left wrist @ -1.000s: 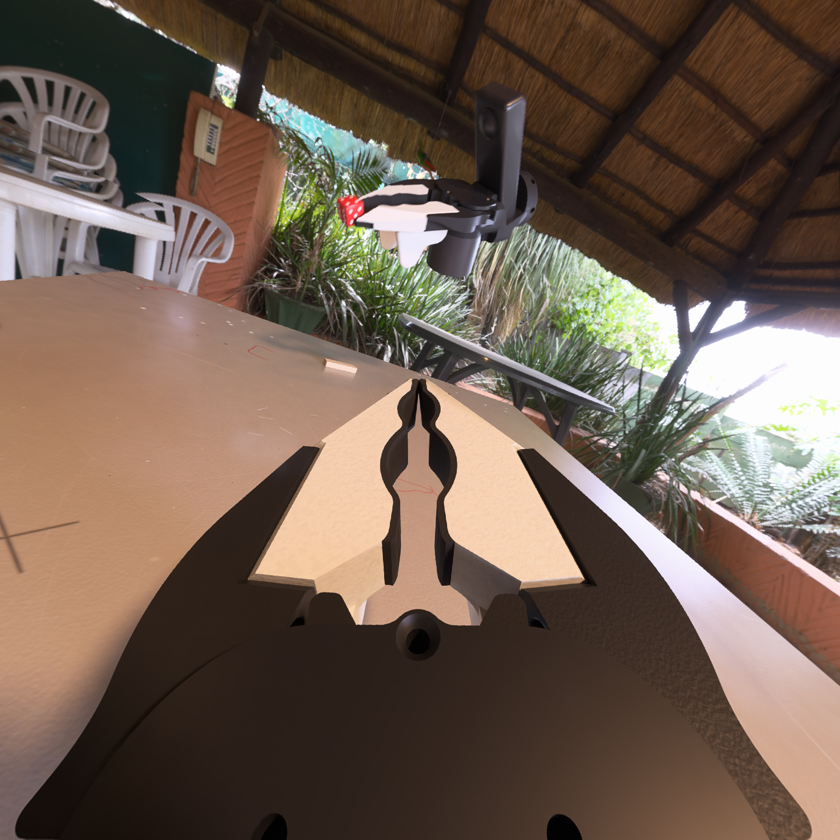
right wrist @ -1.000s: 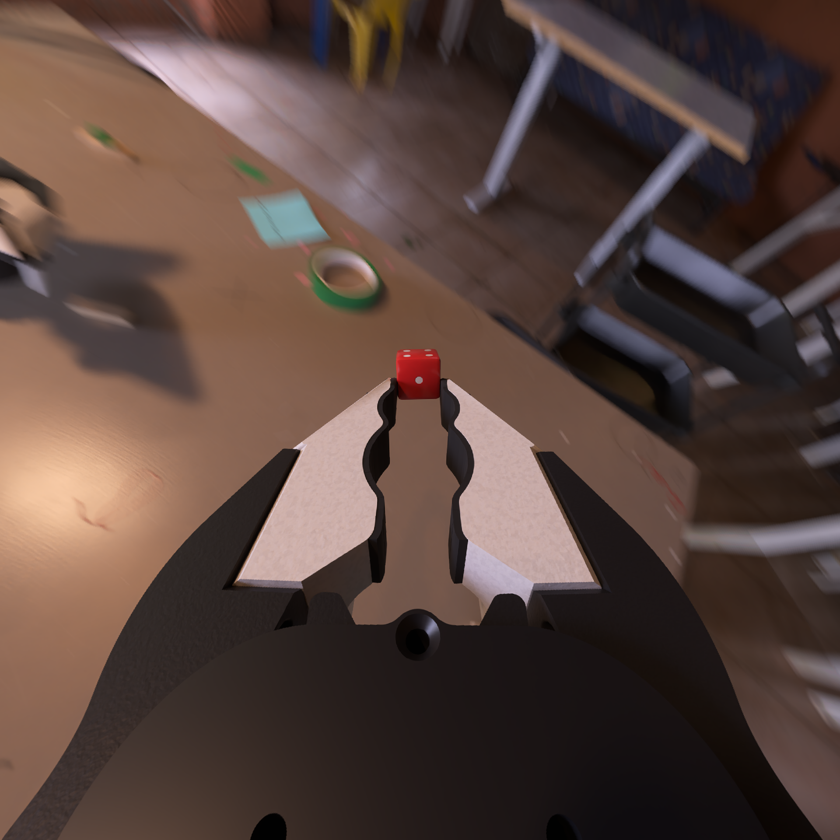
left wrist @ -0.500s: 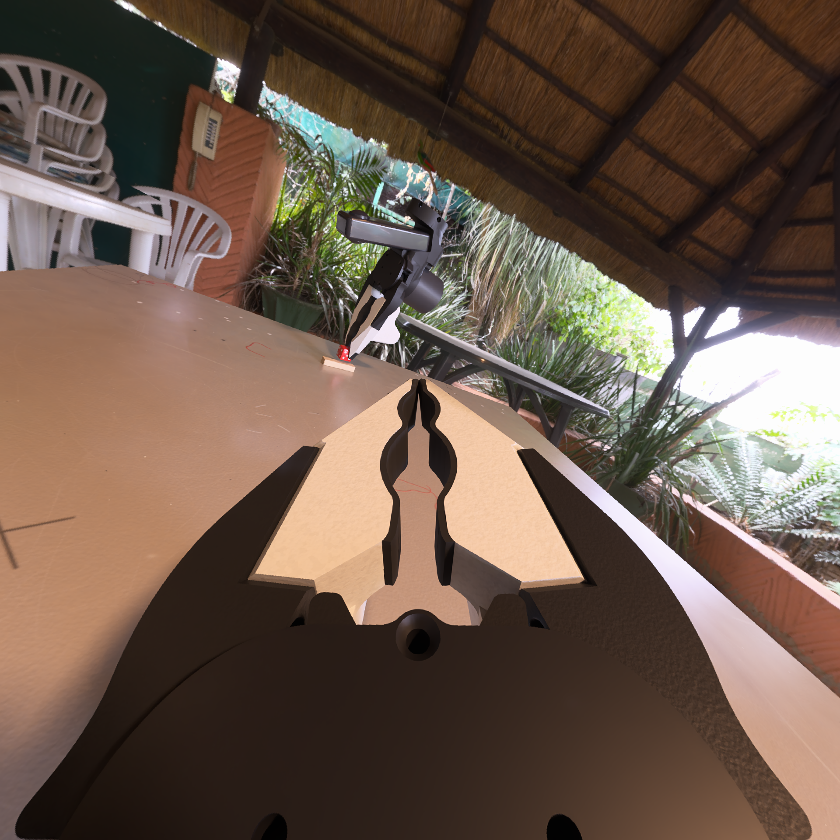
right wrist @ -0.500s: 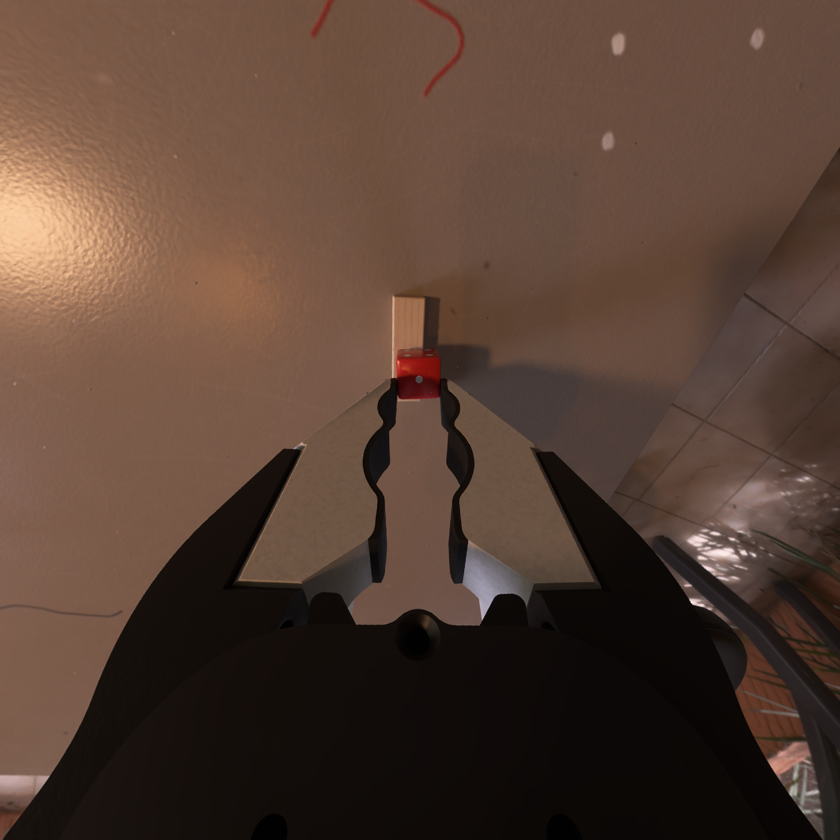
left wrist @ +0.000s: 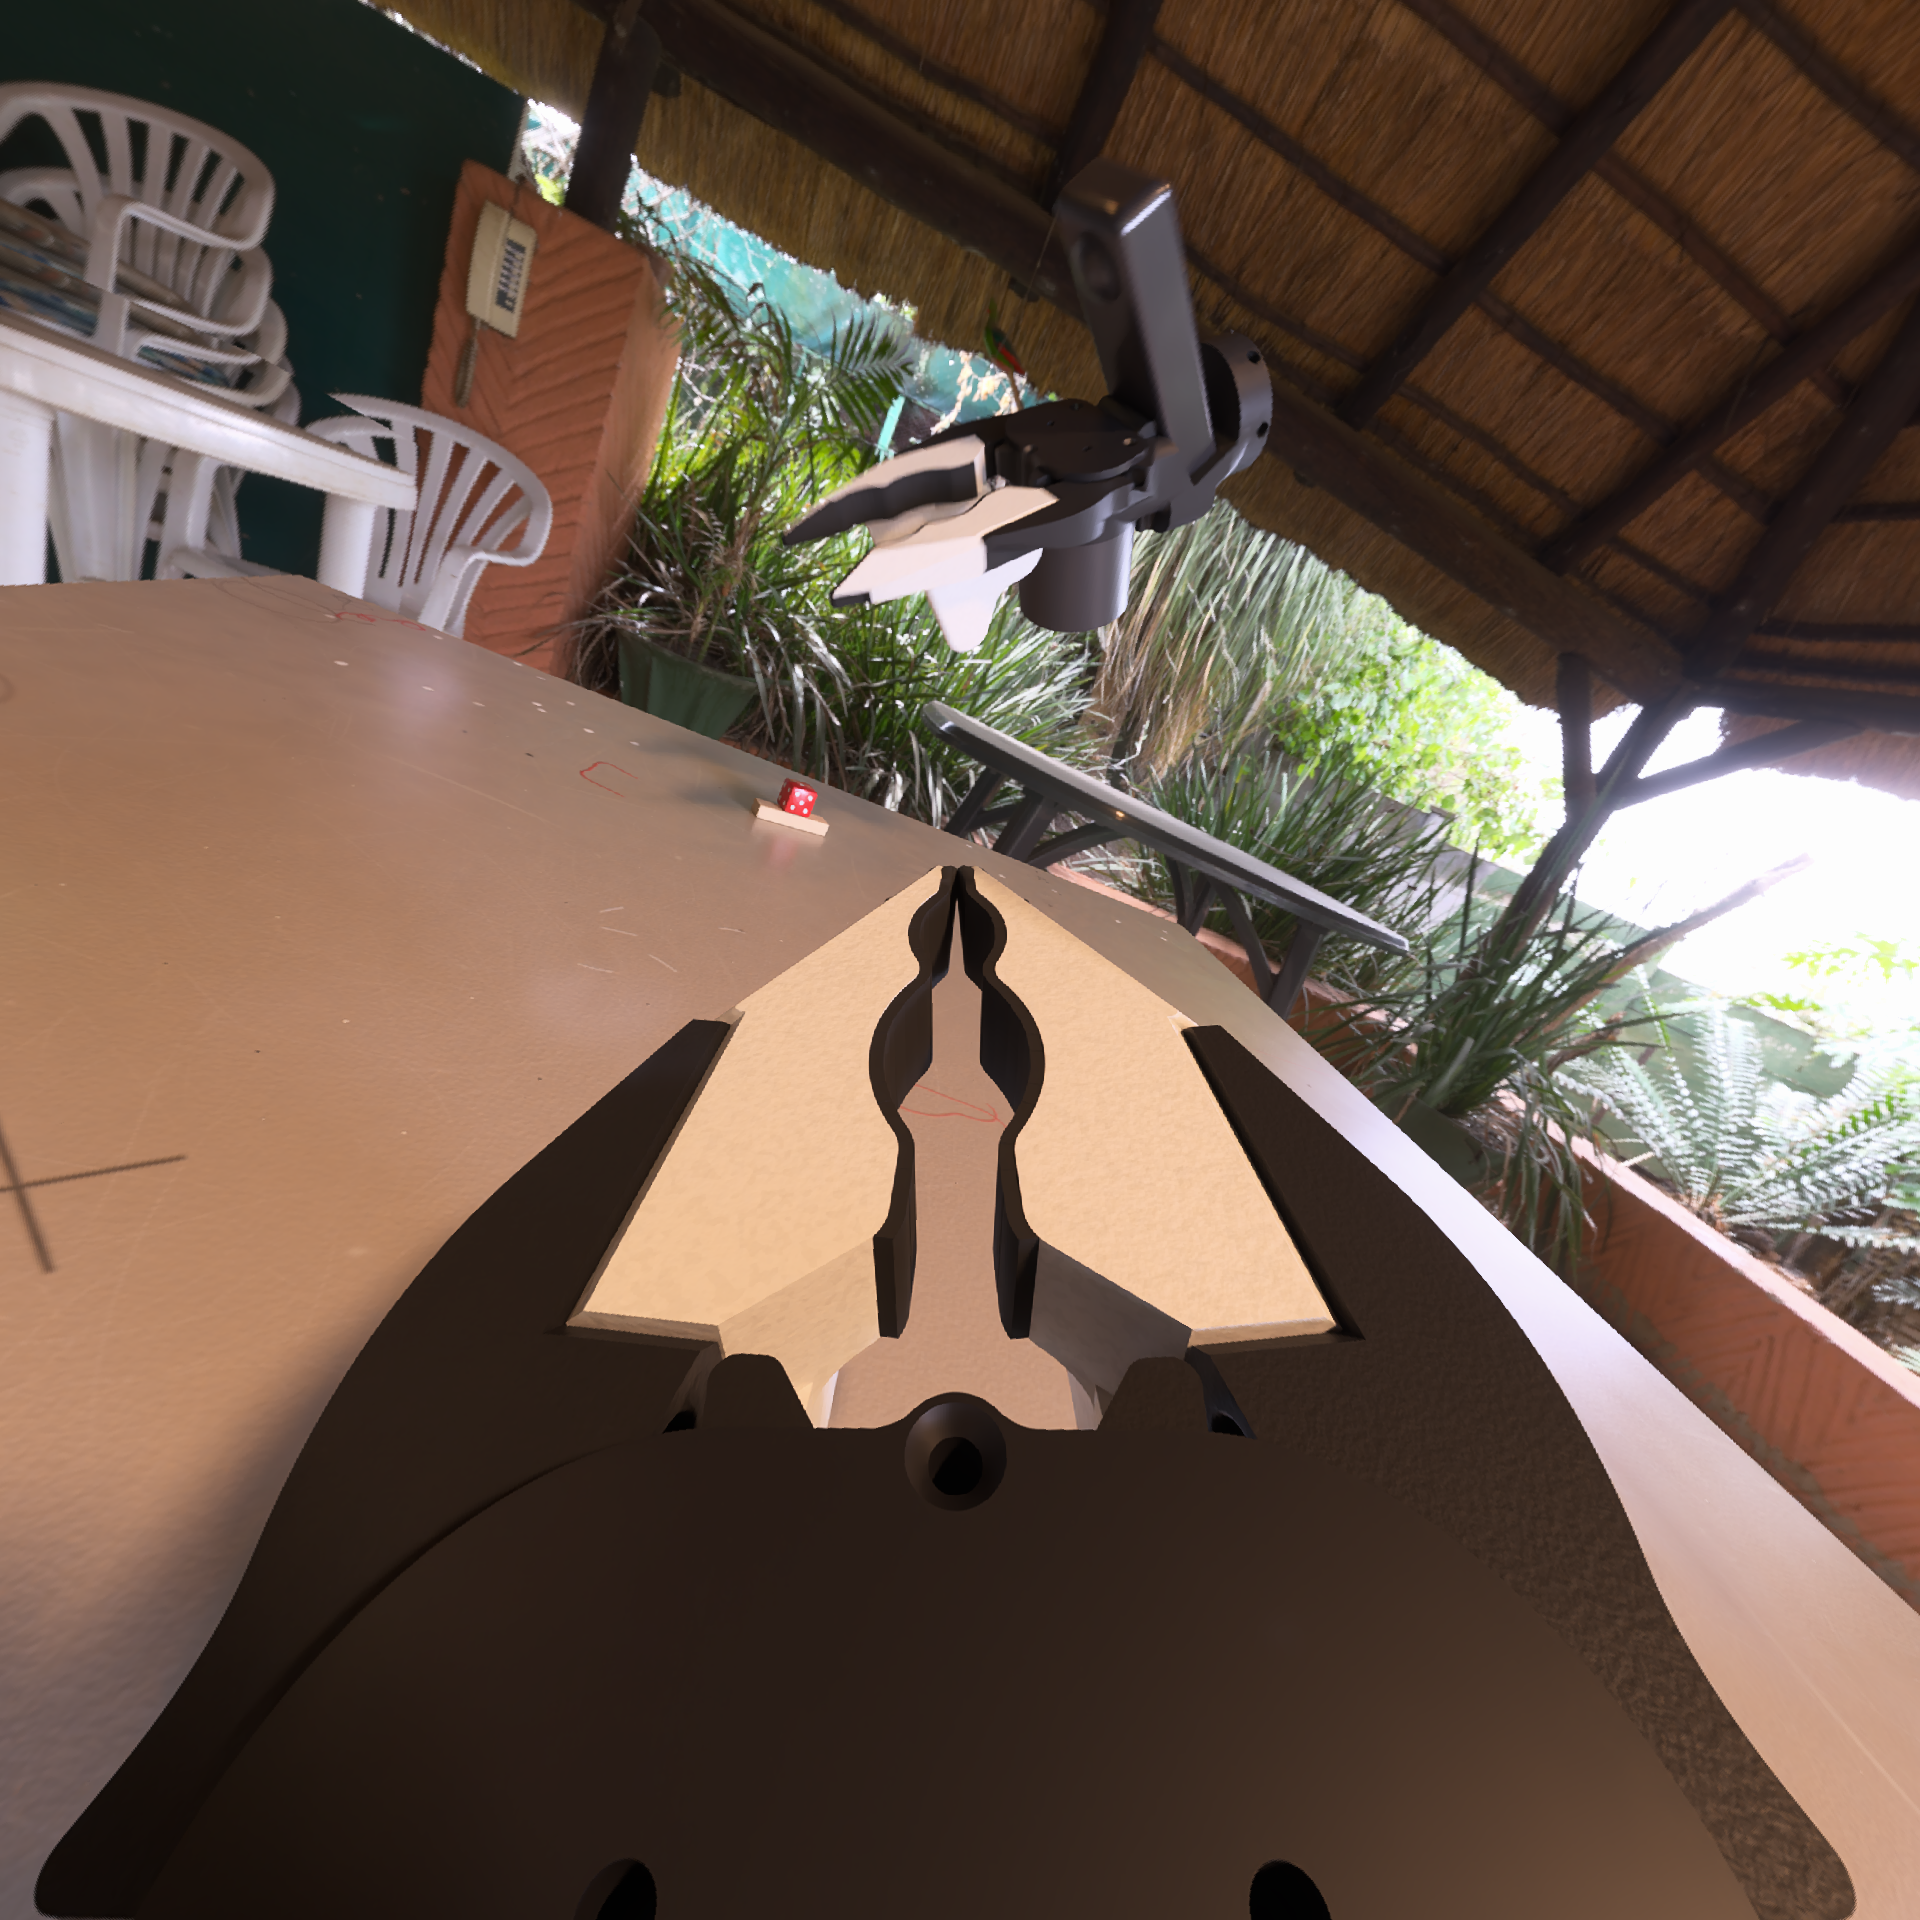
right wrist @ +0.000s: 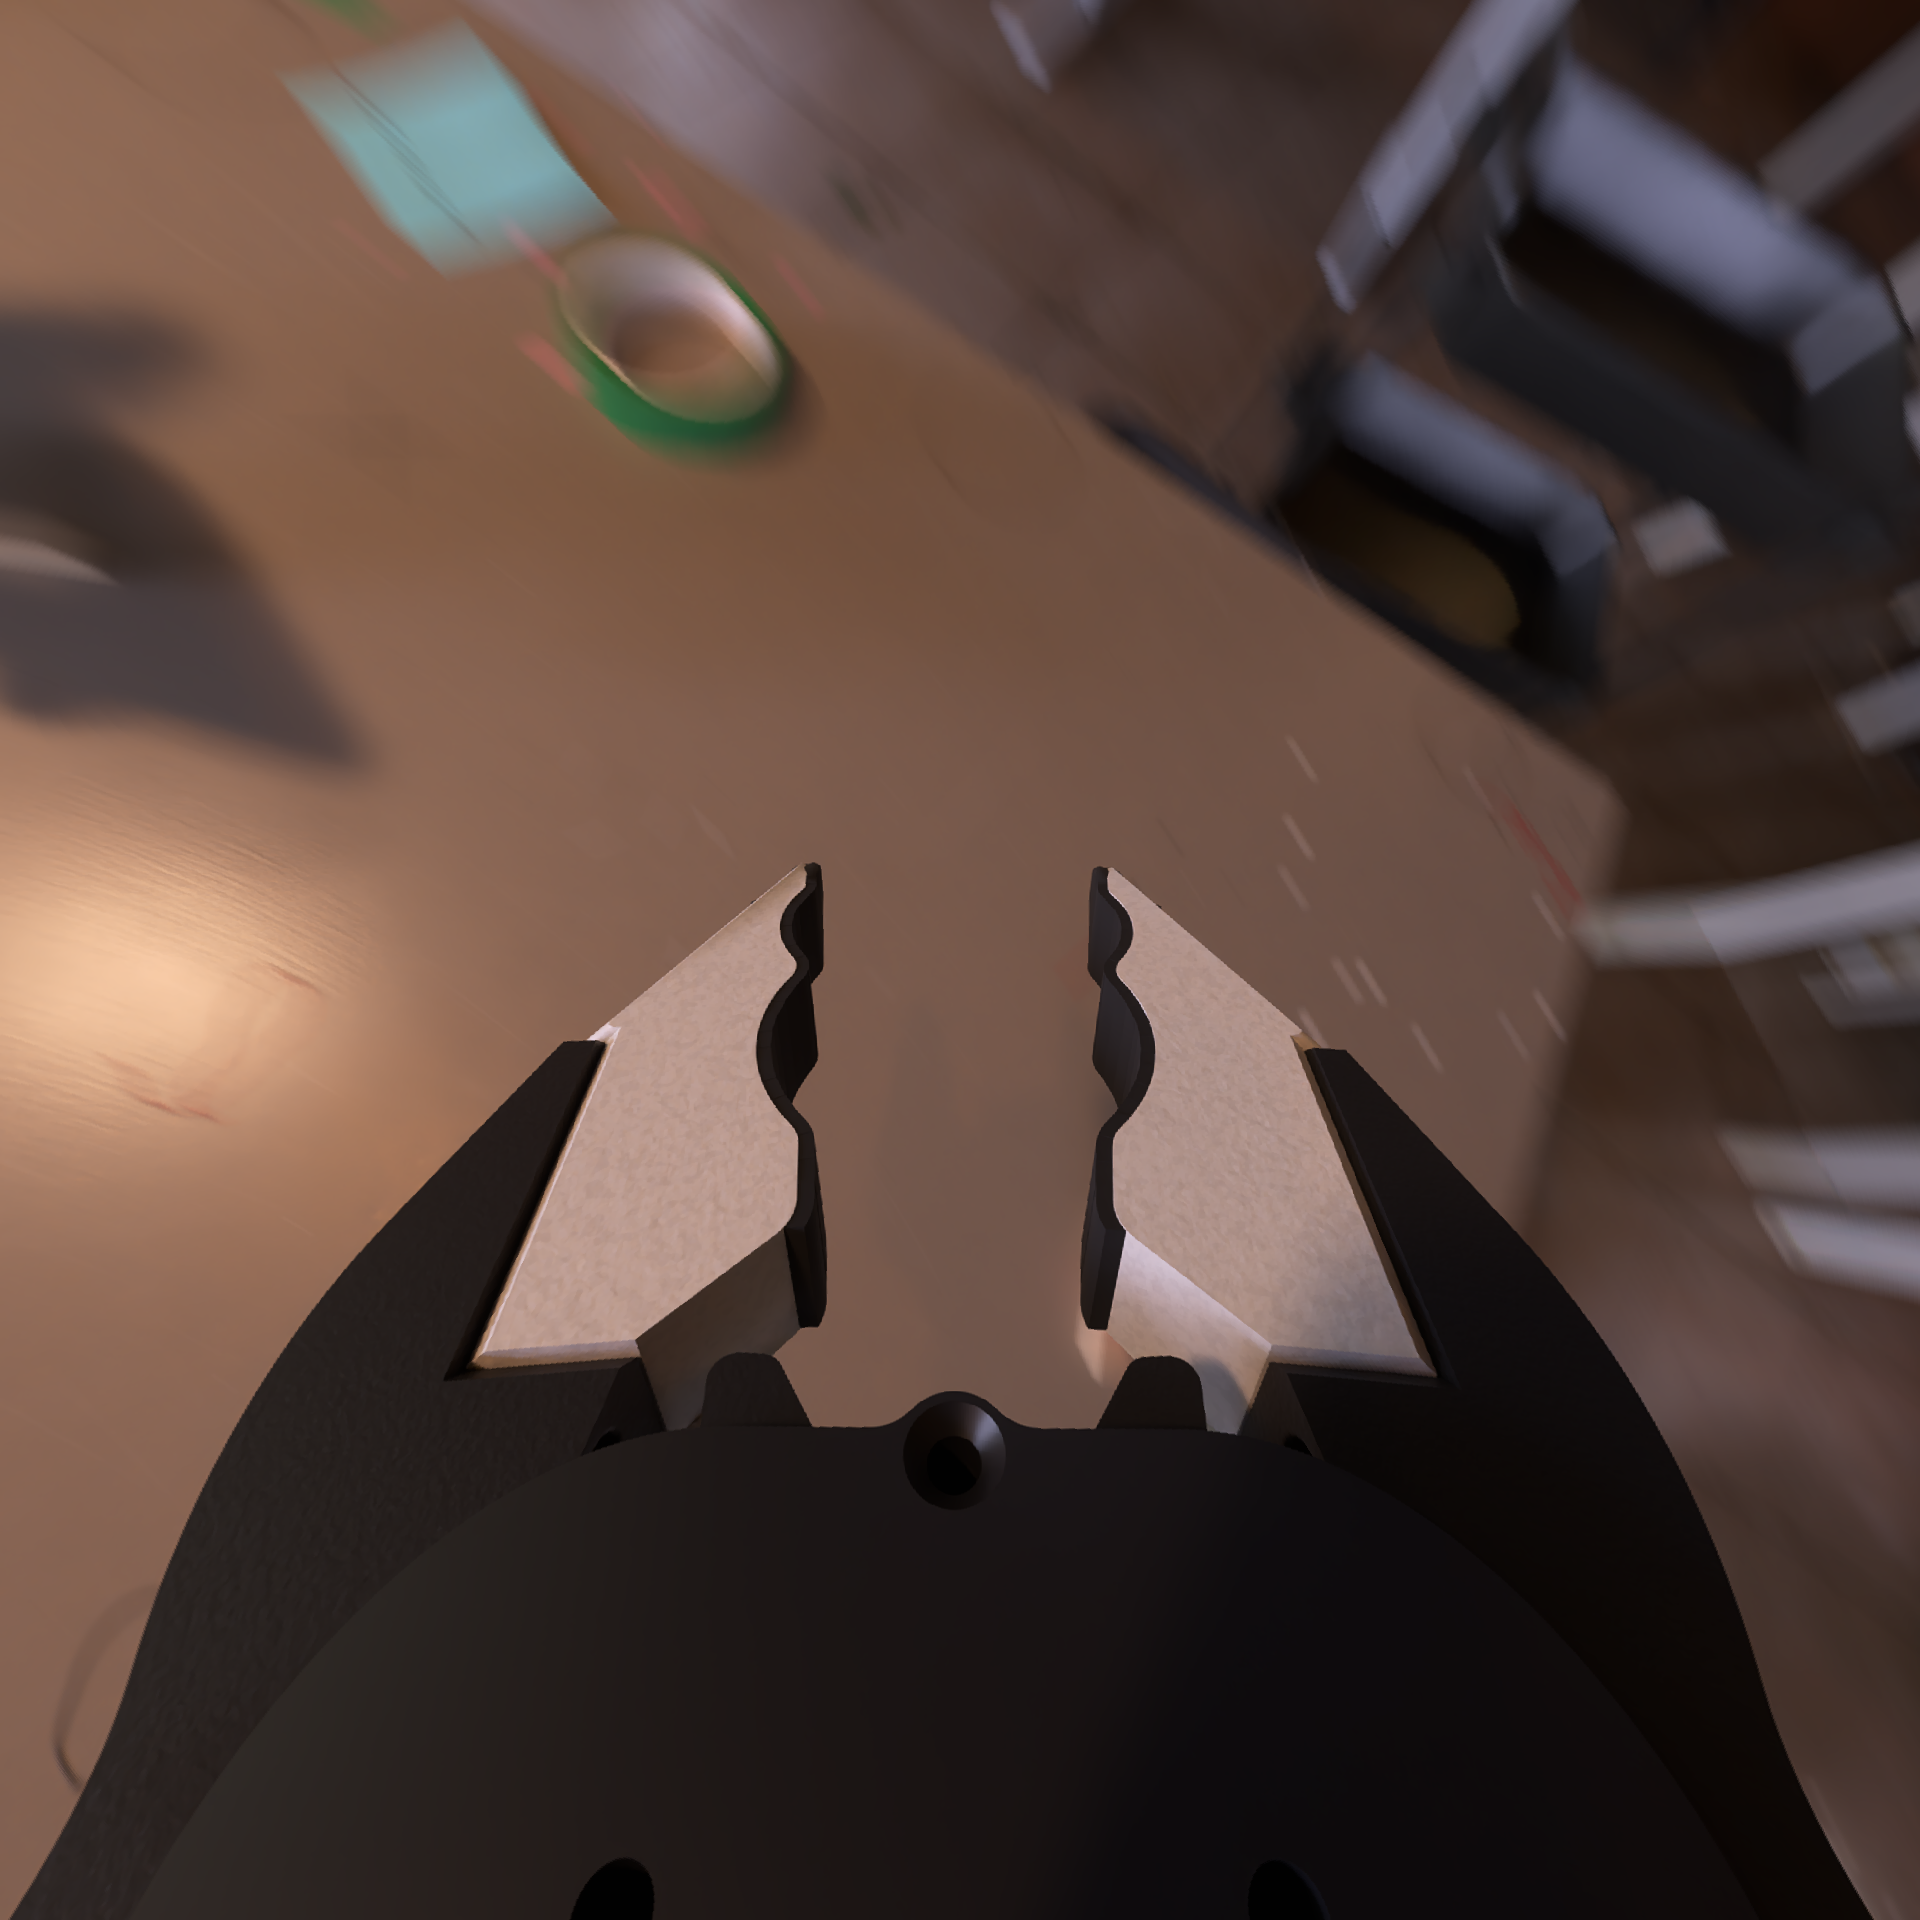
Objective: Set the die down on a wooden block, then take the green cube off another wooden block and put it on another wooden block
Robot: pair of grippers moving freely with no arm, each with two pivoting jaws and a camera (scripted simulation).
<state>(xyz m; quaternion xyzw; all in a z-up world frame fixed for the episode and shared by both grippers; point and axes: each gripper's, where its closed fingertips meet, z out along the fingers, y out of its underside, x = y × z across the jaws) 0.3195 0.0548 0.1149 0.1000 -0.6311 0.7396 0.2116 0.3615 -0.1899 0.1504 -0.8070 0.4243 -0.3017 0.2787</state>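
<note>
In the left wrist view a small red die sits on a flat wooden block far ahead on the brown table. My left gripper is shut and empty, low over the table. My right gripper hangs in the air above and to the right of the die, jaws apart. In its own view the right gripper is open and empty above the table. No green cube shows in either view.
A green tape roll and a pale blue paper lie on the table ahead of the right gripper, blurred. The table's edge runs along the right. White plastic chairs and plants stand beyond the table.
The right gripper has let go of the die onto the wooden block, opened, and risen up and away. The left gripper has not moved.
</note>
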